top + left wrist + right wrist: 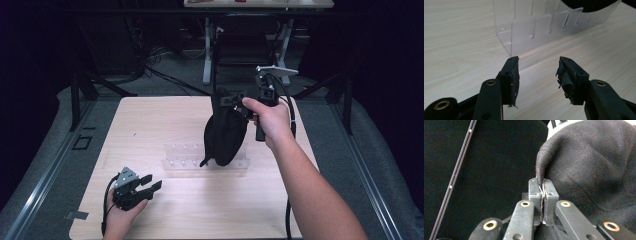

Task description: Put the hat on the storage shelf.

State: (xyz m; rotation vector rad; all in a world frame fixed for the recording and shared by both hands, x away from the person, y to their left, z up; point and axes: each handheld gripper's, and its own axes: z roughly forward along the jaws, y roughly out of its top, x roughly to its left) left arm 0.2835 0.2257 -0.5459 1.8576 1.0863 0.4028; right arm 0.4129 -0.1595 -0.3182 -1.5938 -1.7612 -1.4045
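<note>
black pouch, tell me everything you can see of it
The black pouch looks like soft woven fabric, sagging into a rounded teardrop. It hangs upright from its top edge, pinched between the shut jaws of the right gripper. Its lower end meets the clear acrylic rack on the wooden table; whether it rests there I cannot tell.

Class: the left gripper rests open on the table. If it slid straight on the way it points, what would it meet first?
Most likely the clear acrylic rack, directly ahead of the left gripper; depth is uncertain.
</note>
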